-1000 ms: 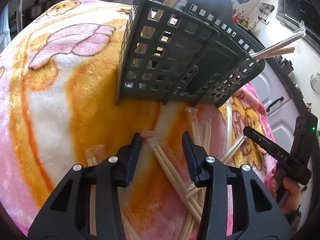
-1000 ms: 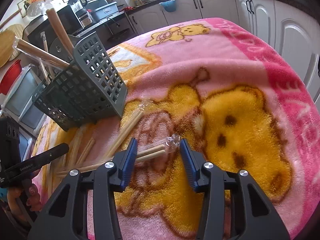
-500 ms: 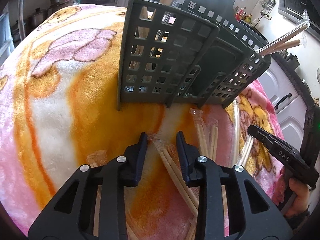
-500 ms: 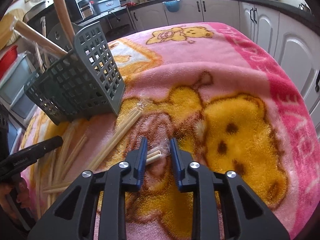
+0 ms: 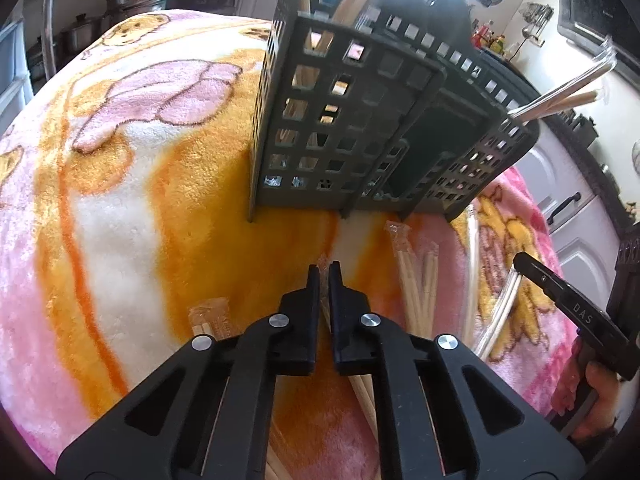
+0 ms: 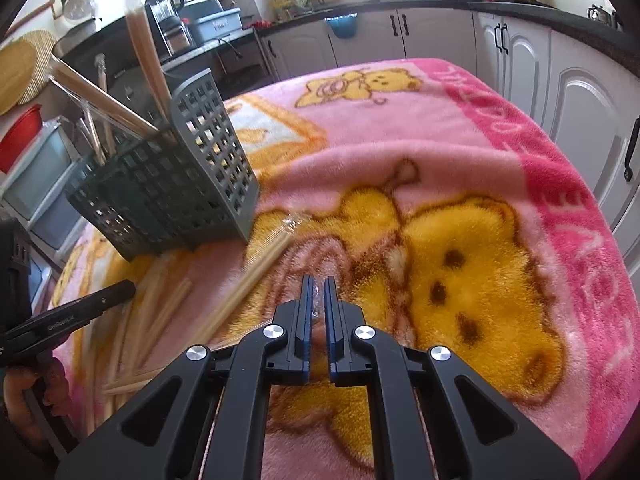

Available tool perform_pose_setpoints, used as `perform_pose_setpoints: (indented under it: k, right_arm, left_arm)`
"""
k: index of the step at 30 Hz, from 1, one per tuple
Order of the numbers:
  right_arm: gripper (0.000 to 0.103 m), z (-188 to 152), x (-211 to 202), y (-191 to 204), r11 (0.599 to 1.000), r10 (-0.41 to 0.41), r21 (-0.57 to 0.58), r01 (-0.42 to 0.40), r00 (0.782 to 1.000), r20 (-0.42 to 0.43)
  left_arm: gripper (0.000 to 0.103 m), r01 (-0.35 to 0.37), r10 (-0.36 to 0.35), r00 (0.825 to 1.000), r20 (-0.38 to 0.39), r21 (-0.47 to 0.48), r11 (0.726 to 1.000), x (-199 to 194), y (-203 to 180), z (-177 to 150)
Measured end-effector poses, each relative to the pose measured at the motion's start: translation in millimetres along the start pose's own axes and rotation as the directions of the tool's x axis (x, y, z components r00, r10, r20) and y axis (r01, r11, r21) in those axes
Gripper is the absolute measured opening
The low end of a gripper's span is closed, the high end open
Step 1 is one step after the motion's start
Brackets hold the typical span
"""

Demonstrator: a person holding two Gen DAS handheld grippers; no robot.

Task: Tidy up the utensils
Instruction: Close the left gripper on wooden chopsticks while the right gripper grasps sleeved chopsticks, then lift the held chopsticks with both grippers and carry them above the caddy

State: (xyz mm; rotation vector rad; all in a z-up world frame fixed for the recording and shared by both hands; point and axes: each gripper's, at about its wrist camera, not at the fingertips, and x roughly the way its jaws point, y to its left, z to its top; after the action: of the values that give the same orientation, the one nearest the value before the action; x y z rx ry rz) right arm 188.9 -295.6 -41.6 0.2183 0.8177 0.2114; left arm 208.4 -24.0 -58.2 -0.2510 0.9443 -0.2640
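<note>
A dark grey slotted utensil basket (image 5: pixel 360 128) stands on the blanket and holds several wrapped chopstick pairs; it also shows in the right wrist view (image 6: pixel 168 184). Several wrapped chopstick pairs (image 5: pixel 416 280) lie loose in front of it. My left gripper (image 5: pixel 324 270) is shut on the end of one wrapped chopstick pair (image 5: pixel 362 392) that runs back under the fingers. My right gripper (image 6: pixel 316 284) is shut on the plastic-wrapped end of another chopstick pair (image 6: pixel 317 300), low on the blanket. More loose pairs (image 6: pixel 248 280) lie left of it.
A pink and orange teddy-bear blanket (image 6: pixel 460 272) covers the table. White cabinets (image 6: pixel 580 92) and a dark counter stand around it. A small wrapped packet (image 5: pixel 210 316) lies left of my left gripper. Each view shows the other gripper at its edge (image 5: pixel 576 308).
Both grippers have closed from wide open onto a wrapped chopstick pair each. The left one has also moved a little toward the basket.
</note>
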Motion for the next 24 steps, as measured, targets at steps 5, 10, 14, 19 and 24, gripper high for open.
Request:
perform_pose_setpoints:
  k: [5,10,14,19,24]
  right_arm:
    - [0.006,4.6,-22.9,7.5,0.999,0.03,-0.013,-0.029,0.998,0.061]
    - [0.006,11.1,-49.1,24.7,0.997,0.055,-0.054,-0.048,0.99,0.129]
    - [0.006,16.7,-68.1,41.4,0.993,0.086,-0.094,-0.07,0.981,0.174]
    - [0.006,23.5,-90.3,69.2,0.98,0.129,-0.174,-0.091,0.968,0.217]
    - [0.006,30.8,-114.1,99.9,0.956,0.191,-0.267,-0.121,0.948,0.256]
  left_arm:
    - [0.002,0.035,-0.035,0.998,0.055,0.0,0.999,-21.5,-0.7,0.9]
    - [0.002,0.051,-0.053,0.991,0.124,0.013,0.999,-48.3,-3.5,3.9]
    - [0.002,0.063,-0.065,0.984,0.169,0.019,0.998,-66.5,-5.6,5.8]
    - [0.001,0.064,-0.067,0.974,0.216,0.022,0.998,-85.0,-6.6,8.0]
    - [0.001,0.074,-0.077,0.964,0.254,0.023,0.997,-102.5,-4.0,10.6]
